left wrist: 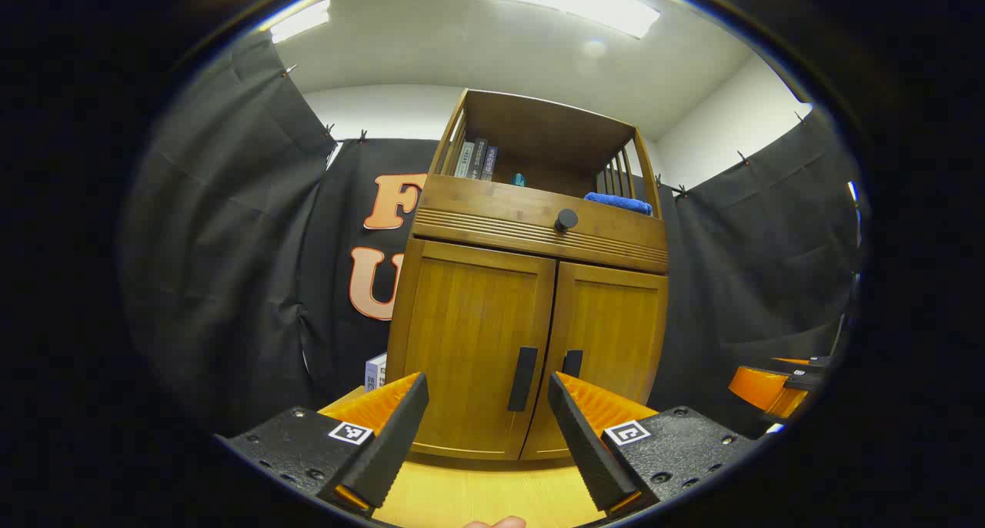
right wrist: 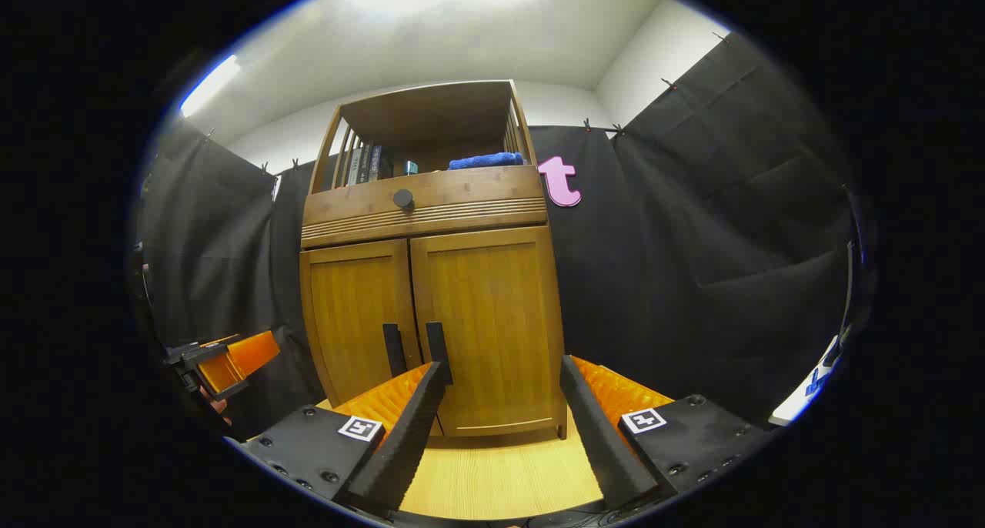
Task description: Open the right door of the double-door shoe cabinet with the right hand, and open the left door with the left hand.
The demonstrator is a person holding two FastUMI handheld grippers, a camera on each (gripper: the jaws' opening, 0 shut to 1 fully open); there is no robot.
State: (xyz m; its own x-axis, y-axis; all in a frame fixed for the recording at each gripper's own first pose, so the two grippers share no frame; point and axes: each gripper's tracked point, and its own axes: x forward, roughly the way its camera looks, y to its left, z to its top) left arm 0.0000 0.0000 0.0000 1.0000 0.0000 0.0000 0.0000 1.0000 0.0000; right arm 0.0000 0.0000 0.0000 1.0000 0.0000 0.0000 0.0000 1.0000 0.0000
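The wooden shoe cabinet stands upright ahead with both doors shut. In the left gripper view its left door (left wrist: 469, 335) carries a black vertical handle (left wrist: 523, 378), and the right door (left wrist: 616, 335) has its own handle (left wrist: 572, 362). My left gripper (left wrist: 486, 389) is open, short of the left door and apart from it. In the right gripper view the right door (right wrist: 492, 312) and its handle (right wrist: 437, 342) sit just beyond my open right gripper (right wrist: 504, 370), which touches nothing. The left door's handle (right wrist: 394, 349) is beside it.
A drawer with a round black knob (left wrist: 565, 219) sits above the doors. The open shelf on top holds books (left wrist: 477, 158) and a blue cloth (left wrist: 618, 202). A small white box (left wrist: 375, 370) stands left of the cabinet, on a light wooden surface (left wrist: 477, 497).
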